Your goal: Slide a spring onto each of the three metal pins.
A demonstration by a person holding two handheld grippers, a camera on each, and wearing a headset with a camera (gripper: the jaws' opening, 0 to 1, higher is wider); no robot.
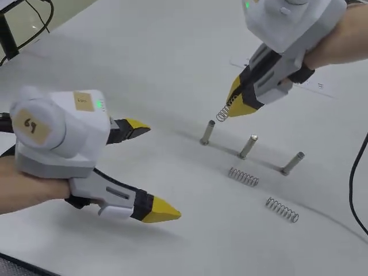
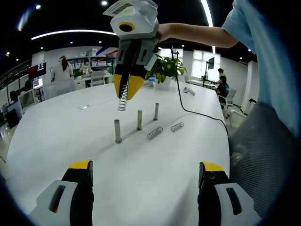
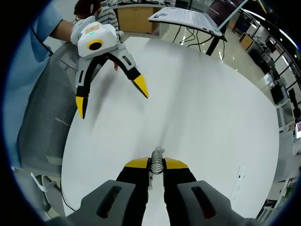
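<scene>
Three short metal pins stand in a row on the white table: the left pin [image 1: 207,132], the middle pin [image 1: 248,146] and the right pin [image 1: 292,163]. All three are bare. My right gripper [image 1: 231,108] hangs above and just right of the left pin, shut on a spring [image 1: 223,112] that dangles from its yellow tips. Its own view has the spring [image 3: 158,160] pinched between the jaws. Two more springs [image 1: 243,176] [image 1: 282,209] lie flat in front of the pins. My left gripper [image 1: 150,168] is held open at the near left, with nothing in it.
A black cable [image 1: 353,184] runs along the table's right side, and another cable [image 1: 34,29] lies at the far left. A mesh chair [image 3: 47,122] stands off the table edge. A potted plant [image 2: 167,68] sits at the table's far end.
</scene>
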